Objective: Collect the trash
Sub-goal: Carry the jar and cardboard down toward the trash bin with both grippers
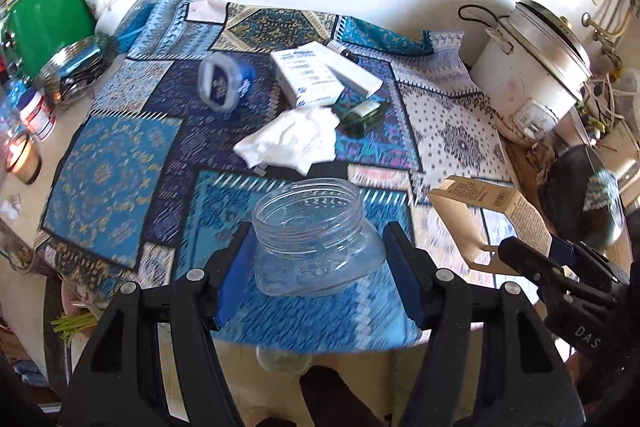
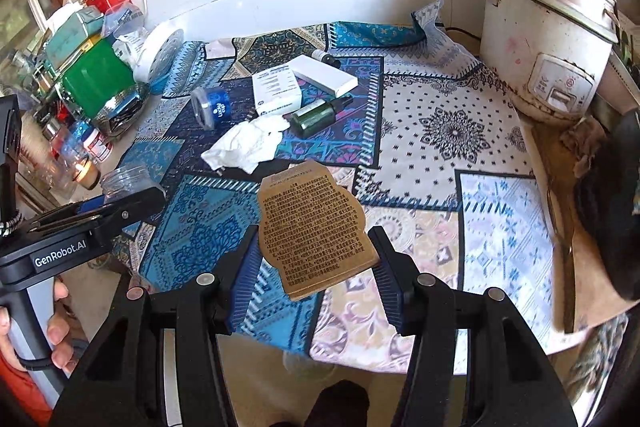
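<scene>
My left gripper (image 1: 318, 267) is shut on a clear plastic jar (image 1: 310, 235), held above the table's front edge. My right gripper (image 2: 314, 269) is shut on a brown cardboard box (image 2: 314, 231) with printed text; the box also shows in the left wrist view (image 1: 486, 215). On the patterned cloth (image 2: 440, 131) lie a crumpled white tissue (image 2: 246, 143), a green bottle (image 2: 320, 115), two white boxes (image 2: 278, 89), a blue lidded tub (image 2: 210, 107) and a small dark-capped bottle (image 2: 326, 58).
A white rice cooker (image 2: 548, 39) stands at the back right. A green box (image 2: 96, 79), jars and cans crowd the left edge. A lit candle (image 2: 86, 173) sits at the left. A dark pan (image 2: 612, 211) lies at the right.
</scene>
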